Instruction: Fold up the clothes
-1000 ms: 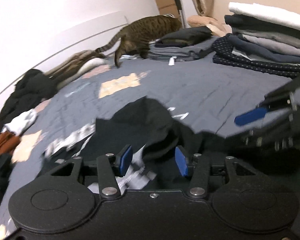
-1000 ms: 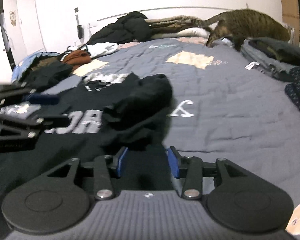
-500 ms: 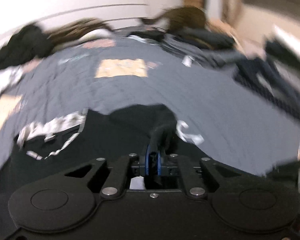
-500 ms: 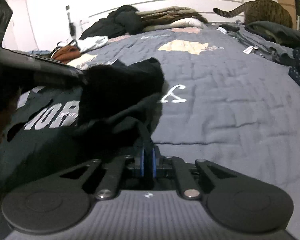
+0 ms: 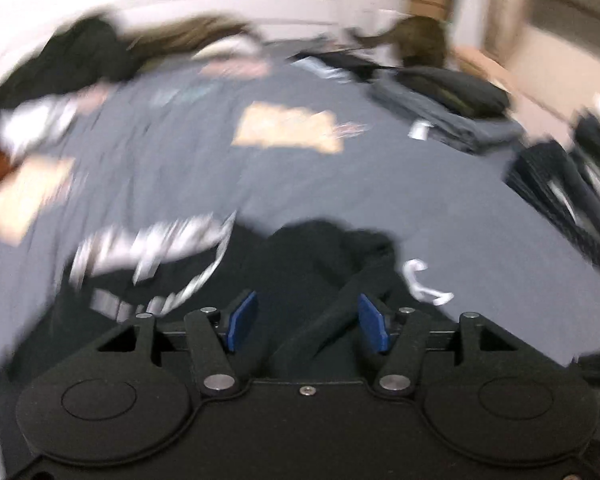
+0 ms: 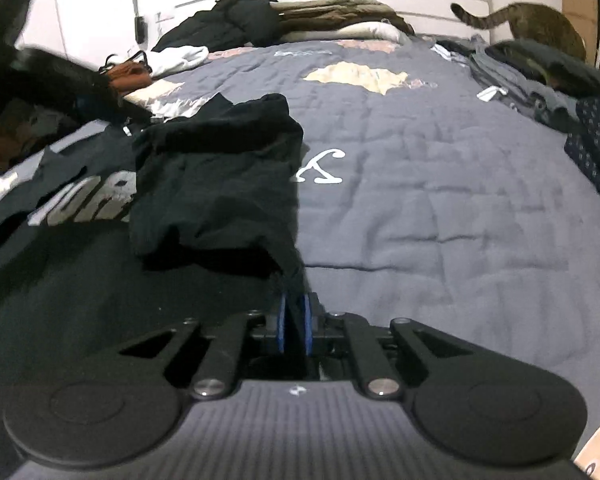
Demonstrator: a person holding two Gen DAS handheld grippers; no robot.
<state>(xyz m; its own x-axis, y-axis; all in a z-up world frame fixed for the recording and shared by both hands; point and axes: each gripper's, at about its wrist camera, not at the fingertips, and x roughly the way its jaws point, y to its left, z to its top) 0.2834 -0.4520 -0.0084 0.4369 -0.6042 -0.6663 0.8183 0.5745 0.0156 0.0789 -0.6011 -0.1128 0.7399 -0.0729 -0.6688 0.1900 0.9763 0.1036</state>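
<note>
Black T-shirt (image 6: pixel 216 184): crumpled, grey lettering showing, laid on the grey quilt (image 6: pixel 440 200) at its near left part.
Right gripper (image 6: pixel 294 326): blue pads clamped on a black fabric edge.
Left gripper (image 5: pixel 308 322): pads spread apart, a black fold seen between them, nothing pinched.
Folded clothes (image 6: pixel 540 80): stacked at the quilt's far right, a tabby cat (image 6: pixel 540 24) beside them.

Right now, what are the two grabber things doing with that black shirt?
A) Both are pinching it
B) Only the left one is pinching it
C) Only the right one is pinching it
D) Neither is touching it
C: the right gripper has its jaws shut on the shirt, while the left gripper has its jaws spread apart.
</note>
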